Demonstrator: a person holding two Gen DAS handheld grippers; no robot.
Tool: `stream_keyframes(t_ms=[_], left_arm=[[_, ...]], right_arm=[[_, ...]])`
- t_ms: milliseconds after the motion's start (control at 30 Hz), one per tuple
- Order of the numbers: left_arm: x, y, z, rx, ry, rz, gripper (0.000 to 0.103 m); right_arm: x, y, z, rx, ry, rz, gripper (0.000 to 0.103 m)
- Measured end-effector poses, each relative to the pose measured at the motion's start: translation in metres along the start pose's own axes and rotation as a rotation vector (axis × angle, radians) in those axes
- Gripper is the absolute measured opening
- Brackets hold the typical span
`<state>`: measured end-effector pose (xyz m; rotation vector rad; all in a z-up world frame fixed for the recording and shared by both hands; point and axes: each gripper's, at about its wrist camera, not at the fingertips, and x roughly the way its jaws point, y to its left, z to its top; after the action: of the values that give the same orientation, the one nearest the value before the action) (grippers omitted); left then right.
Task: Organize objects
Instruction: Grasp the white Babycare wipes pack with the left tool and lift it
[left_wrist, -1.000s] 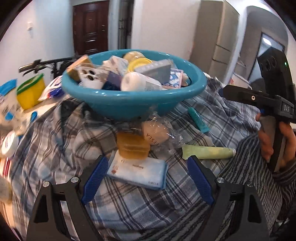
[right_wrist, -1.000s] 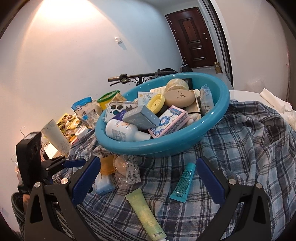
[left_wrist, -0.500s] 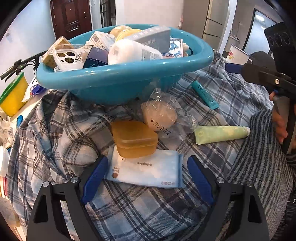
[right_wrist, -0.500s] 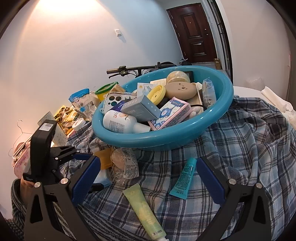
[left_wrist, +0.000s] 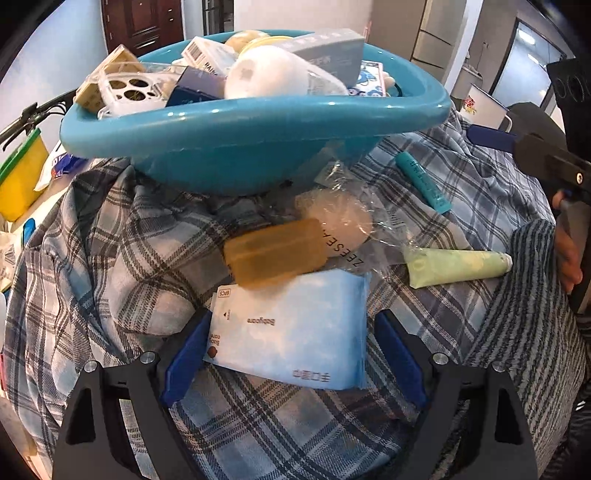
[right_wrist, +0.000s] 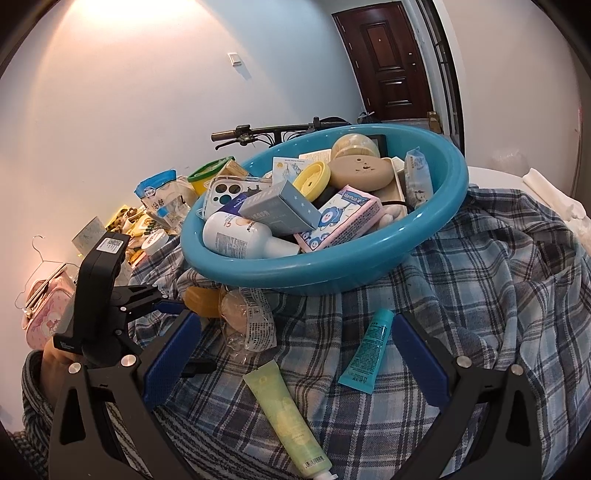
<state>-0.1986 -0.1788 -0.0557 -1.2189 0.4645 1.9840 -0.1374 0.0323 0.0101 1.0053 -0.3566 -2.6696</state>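
Note:
A pale blue wipes packet (left_wrist: 295, 332) lies flat on the plaid cloth (left_wrist: 110, 266). My left gripper (left_wrist: 291, 350) hangs open just over it, one blue finger at each short end, neither pad pressing. An amber soap box (left_wrist: 273, 254) leans on the packet's far edge, next to a clear bag with a peach puff (left_wrist: 340, 221). A green tube (right_wrist: 284, 406) and a teal tube (right_wrist: 367, 350) lie below my right gripper (right_wrist: 297, 332), which is open and holds nothing. Behind them stands the full blue basin (right_wrist: 369, 266).
A yellow tub with a green lid (left_wrist: 18, 177) stands at the left. Packets and jars (right_wrist: 159, 199), a pink case (right_wrist: 44, 314) and a bicycle handlebar (right_wrist: 258, 129) crowd the wall side. A striped sleeve (left_wrist: 524, 317) lies near the green tube.
The left gripper has dropped and tipped downward toward the wipes packet, which now fills the space between its fingers. The right gripper has stayed where it was.

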Motion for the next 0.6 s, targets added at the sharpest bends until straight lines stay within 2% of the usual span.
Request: stream_keyframes(t_ms=[100, 200, 600], left_arm=[[-0.005, 0.002, -0.002, -0.01, -0.023, 0.012, 0.089], [-0.013, 0.004, -0.004, -0.021, -0.06, -0.007, 0.089], [-0.01, 0.011, -0.003, -0.071, -0.045, -0.058, 0.091]], right_arm=[[0.001, 0.0, 0.0, 0.001, 0.003, 0.0, 0.103], [0.001, -0.001, 0.0, 0.005, 0.006, 0.0, 0.103], [0.004, 0.0, 0.0, 0.001, 0.02, -0.005, 0.103]])
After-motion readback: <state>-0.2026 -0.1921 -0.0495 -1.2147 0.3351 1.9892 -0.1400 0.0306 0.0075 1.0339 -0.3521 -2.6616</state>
